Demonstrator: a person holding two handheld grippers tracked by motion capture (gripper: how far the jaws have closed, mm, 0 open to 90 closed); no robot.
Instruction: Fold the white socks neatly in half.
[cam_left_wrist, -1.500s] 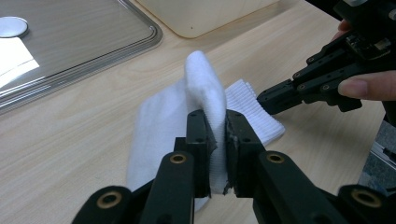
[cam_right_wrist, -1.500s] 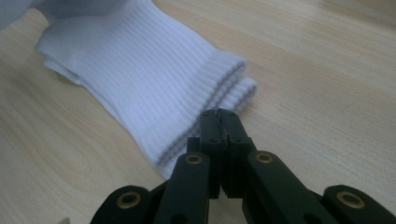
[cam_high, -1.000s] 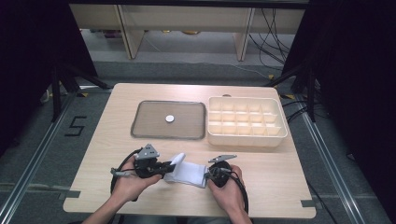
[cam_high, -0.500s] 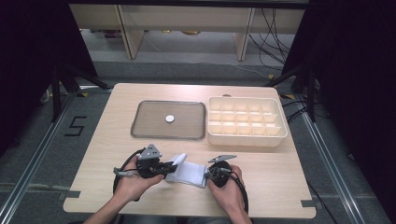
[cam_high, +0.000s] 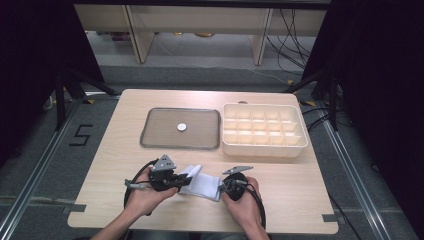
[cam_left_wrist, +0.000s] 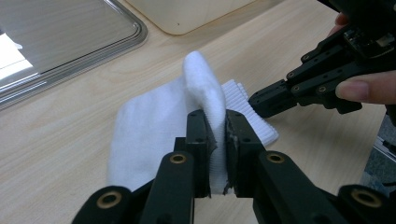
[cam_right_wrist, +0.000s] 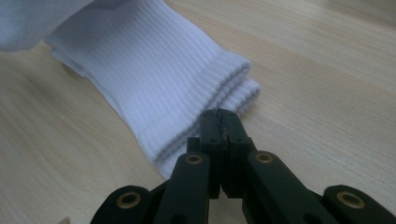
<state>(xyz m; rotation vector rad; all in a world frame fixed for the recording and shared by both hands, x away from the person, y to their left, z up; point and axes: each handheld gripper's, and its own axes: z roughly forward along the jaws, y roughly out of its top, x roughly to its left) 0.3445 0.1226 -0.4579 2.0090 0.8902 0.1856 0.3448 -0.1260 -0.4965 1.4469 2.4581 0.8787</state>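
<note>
A white sock (cam_high: 204, 185) lies folded on the wooden table near the front edge, between my two grippers. My left gripper (cam_high: 180, 181) is shut on a raised fold of the sock (cam_left_wrist: 154, 121); the cloth stands up between its jaws (cam_left_wrist: 215, 116). My right gripper (cam_high: 223, 186) has its jaws pressed together (cam_right_wrist: 219, 114), with the tips at the edge of the ribbed cuff (cam_right_wrist: 154, 84) and no cloth visibly between them. In the left gripper view the right gripper (cam_left_wrist: 261, 100) touches the cuff from the right.
A grey metal tray (cam_high: 150, 142) holding a small white round piece (cam_high: 182, 127) lies behind the sock. A cream box (cam_high: 265, 147) with several compartments stands to the tray's right. Cables trail from both grippers toward the table's front edge.
</note>
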